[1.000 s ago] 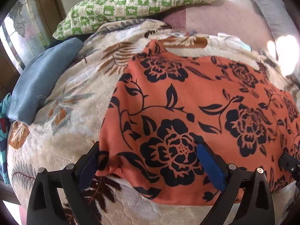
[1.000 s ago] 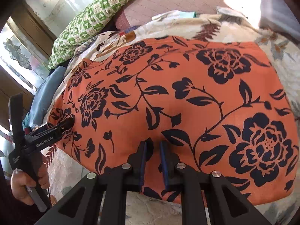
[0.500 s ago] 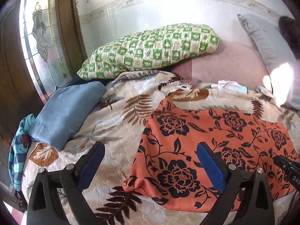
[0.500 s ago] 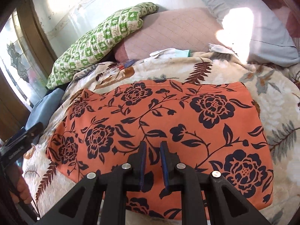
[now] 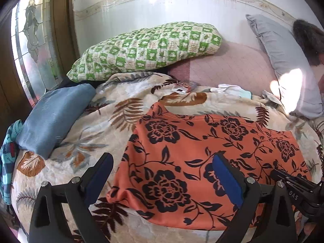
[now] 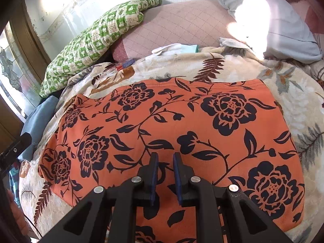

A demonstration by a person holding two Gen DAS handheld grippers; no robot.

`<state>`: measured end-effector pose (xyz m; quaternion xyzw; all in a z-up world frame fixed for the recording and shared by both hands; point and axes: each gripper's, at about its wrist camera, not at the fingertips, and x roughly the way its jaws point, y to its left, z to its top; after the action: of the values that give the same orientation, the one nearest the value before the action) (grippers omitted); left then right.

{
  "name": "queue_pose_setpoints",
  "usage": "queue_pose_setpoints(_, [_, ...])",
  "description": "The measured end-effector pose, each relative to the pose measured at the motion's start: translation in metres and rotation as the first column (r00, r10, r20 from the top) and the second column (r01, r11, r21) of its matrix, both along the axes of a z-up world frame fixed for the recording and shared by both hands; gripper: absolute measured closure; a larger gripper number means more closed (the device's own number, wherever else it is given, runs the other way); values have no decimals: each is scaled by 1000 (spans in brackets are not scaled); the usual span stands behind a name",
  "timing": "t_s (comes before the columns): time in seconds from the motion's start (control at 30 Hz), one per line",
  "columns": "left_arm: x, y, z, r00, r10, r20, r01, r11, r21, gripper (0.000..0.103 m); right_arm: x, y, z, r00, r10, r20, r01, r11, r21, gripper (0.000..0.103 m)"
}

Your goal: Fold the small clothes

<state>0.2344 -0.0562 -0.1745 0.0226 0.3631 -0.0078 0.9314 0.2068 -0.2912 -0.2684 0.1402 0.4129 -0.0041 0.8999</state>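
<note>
An orange garment with black flowers [image 5: 202, 158] lies spread flat on a leaf-patterned blanket [image 5: 113, 109] on the bed; it also fills the right wrist view [image 6: 172, 121]. My left gripper [image 5: 162, 168] is wide open and empty, raised above the garment's near left corner. My right gripper [image 6: 165, 162] hovers over the garment's near edge with its blue pads a narrow gap apart and nothing between them. Its body shows at the right edge of the left wrist view [image 5: 295, 190].
A green checked pillow [image 5: 145, 48] and a pink mattress [image 5: 228, 68] lie at the back. A folded blue cloth [image 5: 52, 117] sits left, a grey pillow [image 5: 283, 60] right. A small white and teal item [image 5: 230, 90] lies behind the garment. A window is at the left.
Both grippers have drawn back and up from the garment, so more of the bed and wall shows. The left gripper stayed open and the right stayed nearly closed. The garment lies still.
</note>
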Motion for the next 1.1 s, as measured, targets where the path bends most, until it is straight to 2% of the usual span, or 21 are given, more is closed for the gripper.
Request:
queue_pose_setpoints(0.23, [2,-10,-6,1000,-17,-12,17,1000,5,4,8,-6,-14,998,-12,-61,12,1000,3,85])
queue_pose_setpoints(0.4, [0,-13,-5,1000,-25,-10,26,1000,9,4,10,-5,-17,998,-6,-69,5,1000,-10,85])
queue_pose_setpoints(0.7, [-2,-21,-5,998,-56,-15,56,998,12,4,4,-4,-4,1000,-15,-3,15,1000,-11,85])
queue_pose_setpoints(1.1, [-2,-28,-8,997,-76,-23,77,997,20,4,1,-10,5,999,-39,31,40,999,-19,85])
